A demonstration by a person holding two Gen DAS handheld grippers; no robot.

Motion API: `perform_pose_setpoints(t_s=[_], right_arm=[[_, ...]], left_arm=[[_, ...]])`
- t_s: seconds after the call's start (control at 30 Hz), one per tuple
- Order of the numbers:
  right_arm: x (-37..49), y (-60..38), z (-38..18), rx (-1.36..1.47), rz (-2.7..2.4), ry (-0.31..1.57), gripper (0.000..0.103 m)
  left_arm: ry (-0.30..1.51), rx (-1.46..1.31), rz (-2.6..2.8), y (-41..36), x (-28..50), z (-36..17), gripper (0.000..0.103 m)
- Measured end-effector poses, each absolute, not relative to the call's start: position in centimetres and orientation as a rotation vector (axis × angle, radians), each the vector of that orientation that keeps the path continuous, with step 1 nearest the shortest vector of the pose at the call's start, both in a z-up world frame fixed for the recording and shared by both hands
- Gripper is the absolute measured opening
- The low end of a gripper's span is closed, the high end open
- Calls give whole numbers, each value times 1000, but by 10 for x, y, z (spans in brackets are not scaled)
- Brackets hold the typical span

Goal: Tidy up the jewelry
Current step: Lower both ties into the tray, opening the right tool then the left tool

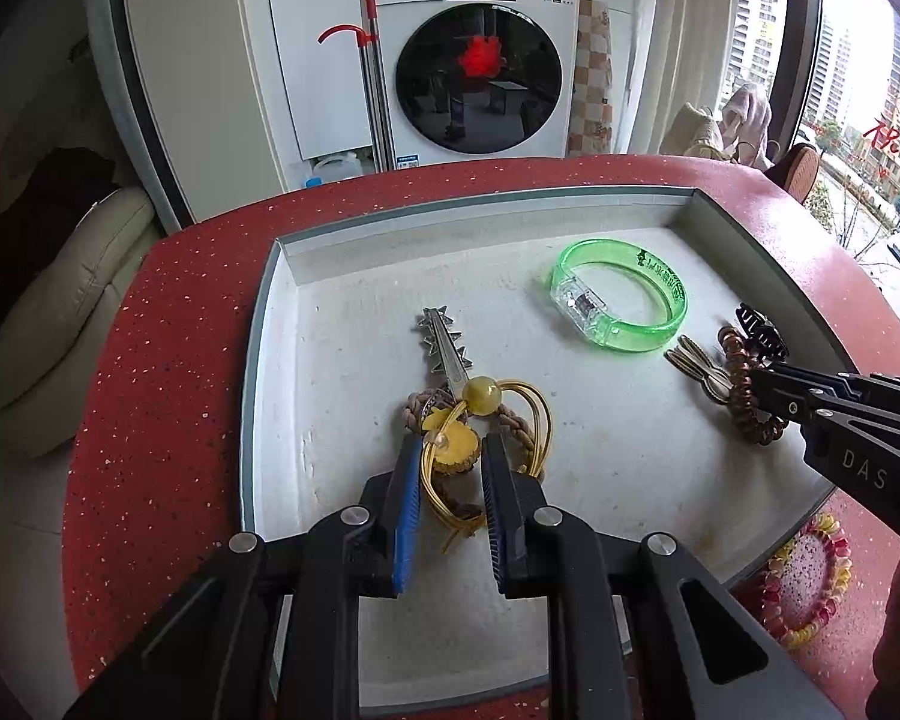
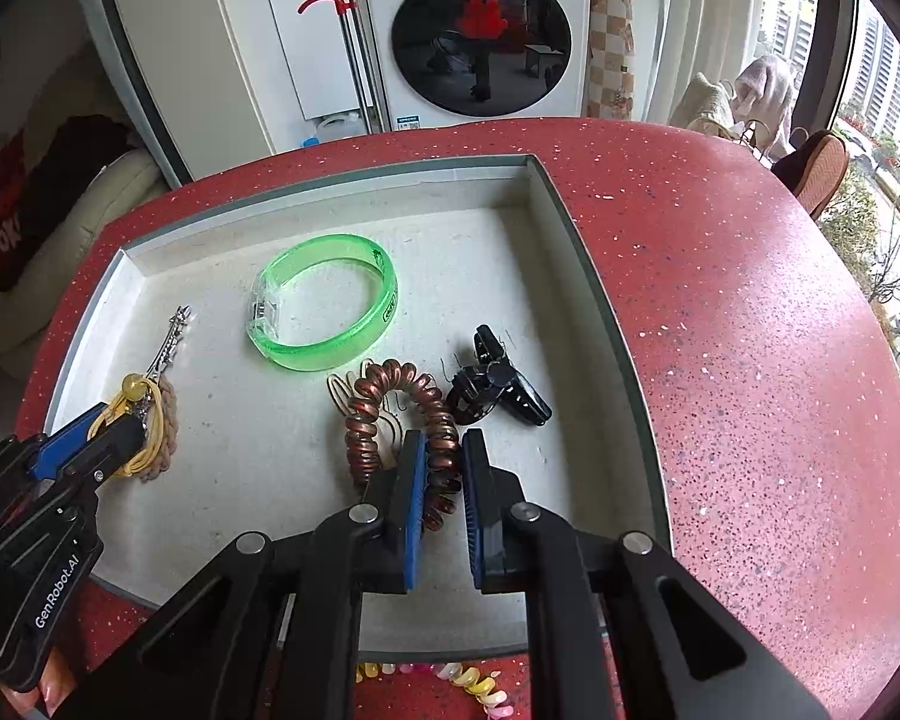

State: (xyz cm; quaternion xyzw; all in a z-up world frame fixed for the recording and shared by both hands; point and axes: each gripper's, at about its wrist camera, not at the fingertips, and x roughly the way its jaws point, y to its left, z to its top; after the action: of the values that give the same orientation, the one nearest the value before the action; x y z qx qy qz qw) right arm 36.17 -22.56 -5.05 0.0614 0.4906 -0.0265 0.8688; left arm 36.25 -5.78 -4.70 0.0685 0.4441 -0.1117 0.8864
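A shallow grey tray [image 1: 282,276] [image 2: 576,228] sits on the red table. My left gripper [image 1: 450,450] is closed around a yellow hair tie with a bead and flower charm [image 1: 456,444], lying on the tray over a braided band and a silver spiked clip [image 1: 444,342]. It also shows in the right wrist view [image 2: 114,426]. My right gripper [image 2: 441,450] is shut on a brown spiral hair tie [image 2: 390,396] resting on the tray, also seen in the left wrist view [image 1: 744,378]. A green bangle [image 2: 324,312] [image 1: 621,300] and a black claw clip [image 2: 498,384] lie nearby.
A pink and yellow spiral hair tie [image 1: 810,582] [image 2: 480,684] lies on the red table [image 2: 750,360] by the tray's near edge. A washing machine [image 1: 480,60] stands beyond the table. A window is at the right.
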Motion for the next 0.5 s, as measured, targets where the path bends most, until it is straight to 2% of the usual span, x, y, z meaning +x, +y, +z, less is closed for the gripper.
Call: perform_pose_setpoints(t_s=[0.5], right_arm=[[357, -230, -50, 180, -28, 1026, 17]], left_arm=[[926, 130, -199, -53, 360, -48, 38]])
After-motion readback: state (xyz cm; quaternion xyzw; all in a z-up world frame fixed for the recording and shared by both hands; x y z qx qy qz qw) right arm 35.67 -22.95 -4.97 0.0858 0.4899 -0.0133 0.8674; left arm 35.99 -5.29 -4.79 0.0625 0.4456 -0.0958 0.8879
